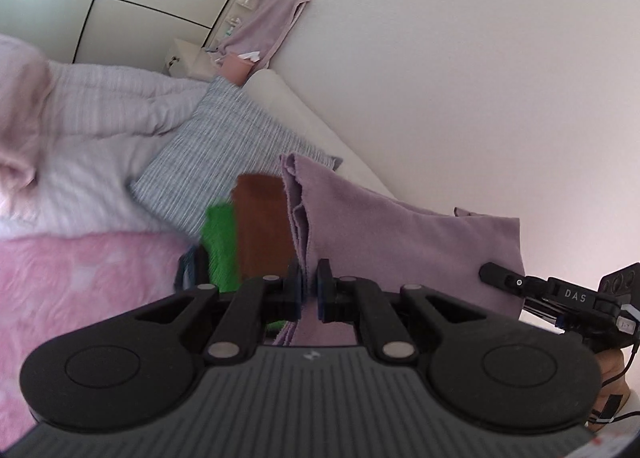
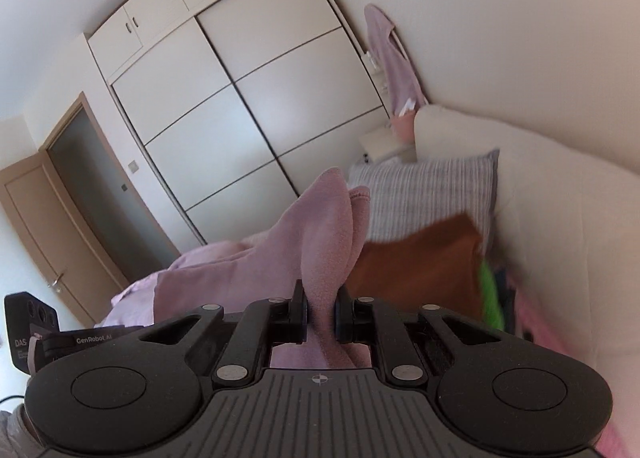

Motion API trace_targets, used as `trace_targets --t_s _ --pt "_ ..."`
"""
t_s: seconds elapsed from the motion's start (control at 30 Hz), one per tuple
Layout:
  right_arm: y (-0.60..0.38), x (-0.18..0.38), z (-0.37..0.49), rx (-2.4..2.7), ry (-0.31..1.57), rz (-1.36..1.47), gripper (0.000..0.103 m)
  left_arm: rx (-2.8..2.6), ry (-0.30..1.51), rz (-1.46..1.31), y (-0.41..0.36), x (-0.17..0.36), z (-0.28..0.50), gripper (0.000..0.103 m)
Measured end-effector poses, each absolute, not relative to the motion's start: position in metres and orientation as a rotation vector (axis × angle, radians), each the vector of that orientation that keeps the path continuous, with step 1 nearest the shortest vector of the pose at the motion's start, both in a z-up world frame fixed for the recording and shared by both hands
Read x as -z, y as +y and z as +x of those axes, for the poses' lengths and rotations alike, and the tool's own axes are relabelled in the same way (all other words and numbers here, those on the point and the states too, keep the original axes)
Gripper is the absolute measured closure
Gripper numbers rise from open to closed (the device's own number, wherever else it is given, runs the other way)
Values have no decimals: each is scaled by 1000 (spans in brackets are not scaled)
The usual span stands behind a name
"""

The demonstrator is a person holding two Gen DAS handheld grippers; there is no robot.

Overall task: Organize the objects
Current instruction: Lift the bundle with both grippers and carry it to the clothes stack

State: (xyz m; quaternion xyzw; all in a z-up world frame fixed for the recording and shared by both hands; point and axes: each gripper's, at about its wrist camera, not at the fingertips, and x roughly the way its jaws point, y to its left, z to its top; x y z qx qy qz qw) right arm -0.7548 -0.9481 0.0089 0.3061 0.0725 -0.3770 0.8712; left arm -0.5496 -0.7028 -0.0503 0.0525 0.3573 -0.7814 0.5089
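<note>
A lilac cloth (image 1: 384,230) hangs stretched between both grippers above the bed. My left gripper (image 1: 309,286) is shut on one folded edge of it. My right gripper (image 2: 320,310) is shut on another bunched part of the lilac cloth (image 2: 320,234); the right gripper also shows in the left wrist view (image 1: 496,274) at the cloth's far corner. Behind the cloth lies a stack of folded cloths: a brown one (image 1: 262,230) (image 2: 420,270) on top, a green one (image 1: 218,246) (image 2: 490,294) and a dark one beneath.
The stack lies on a bed with a pink blanket (image 1: 80,290), against a striped pillow (image 1: 224,162) (image 2: 432,190) and a white headboard (image 1: 320,130). A pink garment (image 1: 276,10) hangs on the wall. A sliding wardrobe (image 2: 248,98) and a door (image 2: 52,218) stand beyond.
</note>
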Motion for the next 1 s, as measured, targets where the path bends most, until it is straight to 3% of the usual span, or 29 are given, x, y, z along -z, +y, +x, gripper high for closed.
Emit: trace_targets --t_s 0.3,1.0 --pt "-1045 18 -742 795 203 681 95 1846 860 190 -810 47 -591 99" --pt "-1125 77 -727 872 360 817 95 1775 943 322 -908 85 -603 99"
